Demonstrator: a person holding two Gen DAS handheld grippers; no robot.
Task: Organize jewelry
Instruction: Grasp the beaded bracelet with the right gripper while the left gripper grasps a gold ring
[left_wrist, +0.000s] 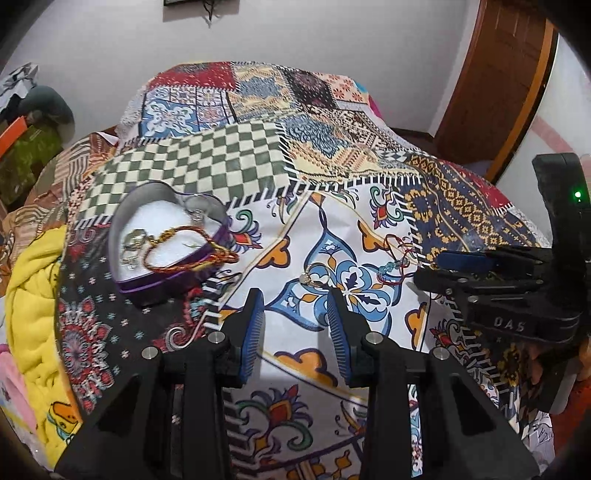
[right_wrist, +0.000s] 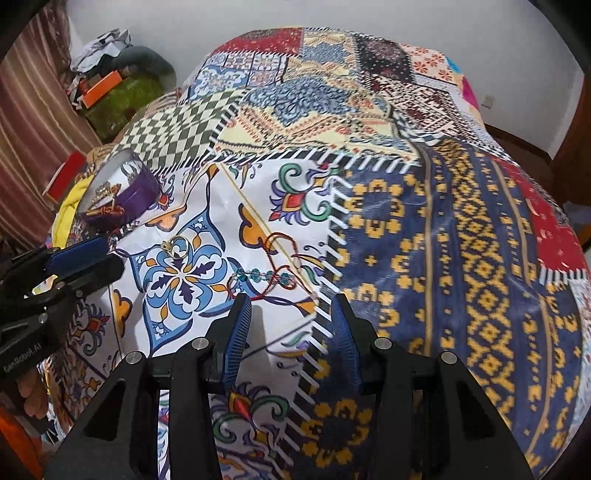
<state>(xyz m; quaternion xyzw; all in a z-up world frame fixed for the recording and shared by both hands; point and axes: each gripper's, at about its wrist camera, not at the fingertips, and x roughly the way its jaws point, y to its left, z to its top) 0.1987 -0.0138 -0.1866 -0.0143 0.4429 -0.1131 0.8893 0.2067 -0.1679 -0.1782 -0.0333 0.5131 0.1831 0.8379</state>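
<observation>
The ring (left_wrist: 313, 277) lies just ahead of the left tool (left_wrist: 295, 321), which gapes wide and empty. The cord bracelet (right_wrist: 271, 275) stretches crosswise before the right tool (right_wrist: 291, 317), equally open and empty.

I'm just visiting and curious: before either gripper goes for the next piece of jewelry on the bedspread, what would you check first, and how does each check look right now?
1. Left gripper open and holding nothing: ok.
2. Right gripper open and holding nothing: ok.
3. Gold ring lies loose on the bedspread, just ahead of the left fingers: ok.
4. Red cord bracelet with teal beads lies flat just ahead of the right gripper, though its cords loop over each other: ok.
5. Heart-shaped box is open, with room on its white lining: ok.
6. Braided red-and-gold bracelet hangs over the box rim rather than fully inside: not ok.
</observation>
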